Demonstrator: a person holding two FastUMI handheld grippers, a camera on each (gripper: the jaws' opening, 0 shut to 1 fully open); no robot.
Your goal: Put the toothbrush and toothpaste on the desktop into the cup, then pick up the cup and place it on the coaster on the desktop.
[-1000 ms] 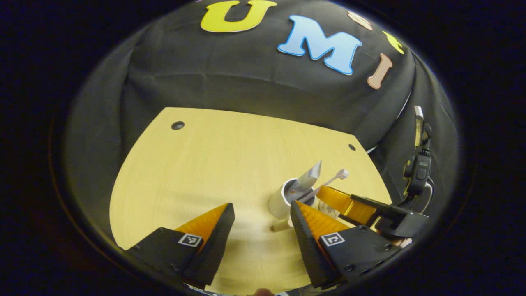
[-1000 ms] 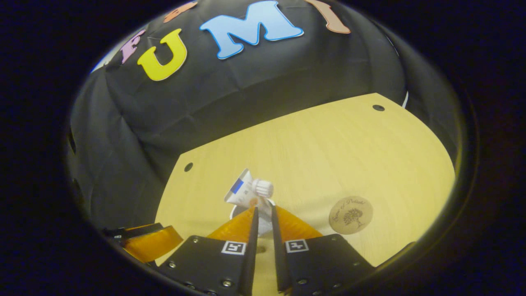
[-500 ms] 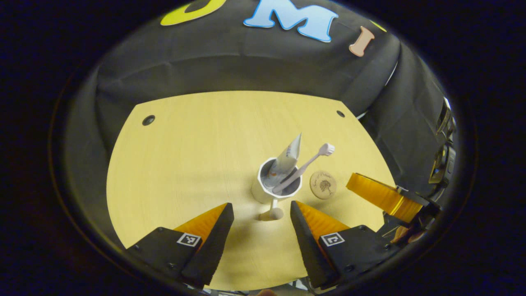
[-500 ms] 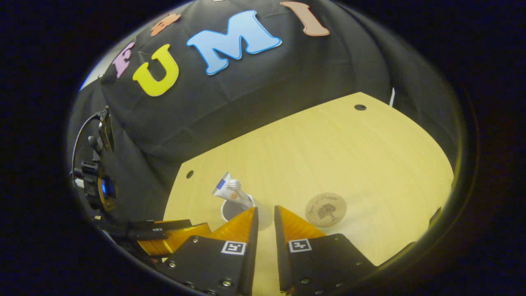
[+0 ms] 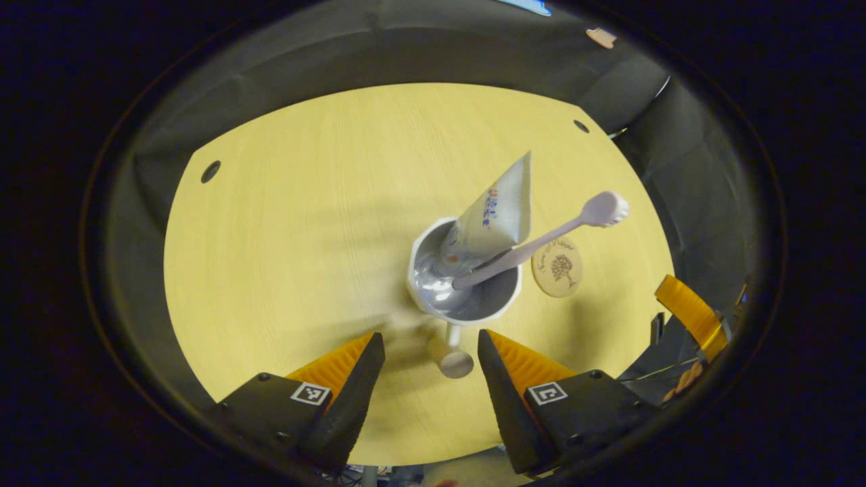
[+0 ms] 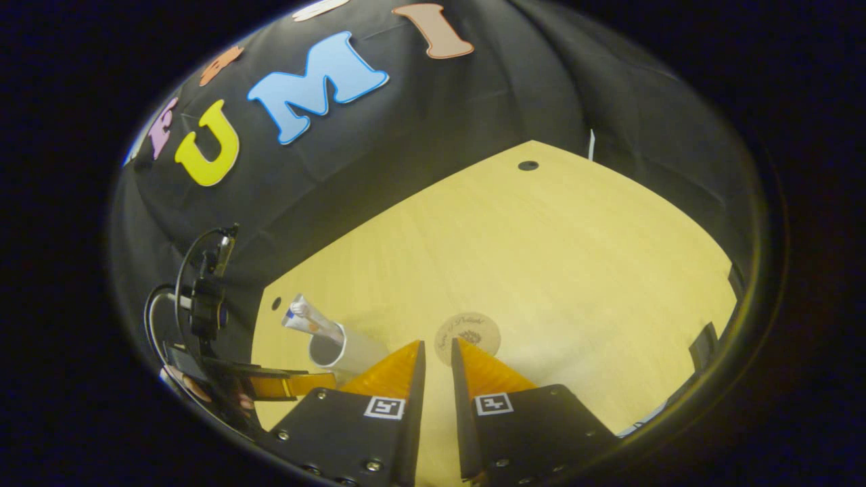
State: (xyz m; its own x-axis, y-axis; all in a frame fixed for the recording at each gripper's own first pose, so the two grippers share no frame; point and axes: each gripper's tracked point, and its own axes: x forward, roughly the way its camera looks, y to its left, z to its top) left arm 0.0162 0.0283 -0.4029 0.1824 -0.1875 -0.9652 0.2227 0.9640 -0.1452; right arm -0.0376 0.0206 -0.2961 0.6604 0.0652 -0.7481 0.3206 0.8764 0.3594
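Observation:
A white cup (image 5: pixel 433 287) stands on the wooden desktop (image 5: pixel 284 223), with a toothpaste tube (image 5: pixel 497 206) and a white toothbrush (image 5: pixel 541 240) leaning out of it. Its handle (image 5: pixel 453 358) points toward me. My left gripper (image 5: pixel 426 355) is open, one finger on each side of the handle, touching nothing. The round cork coaster (image 5: pixel 558 265) lies just right of the cup. In the right gripper view, my right gripper (image 6: pixel 433 355) is shut and empty, with the coaster (image 6: pixel 467 331) just ahead and the cup (image 6: pixel 348 352) to its left.
The right gripper's orange finger (image 5: pixel 687 311) shows at the table's right edge. The left gripper (image 6: pixel 274 385) and its cabled black body (image 6: pixel 203 297) sit beyond the cup. Small dark holes (image 5: pixel 210 171) mark the table's corners. Black cloth surrounds the table.
My left gripper has moved in low toward the cup, bringing the handle between its open fingers. My right gripper has drawn back rightward from the cup, toward the coaster.

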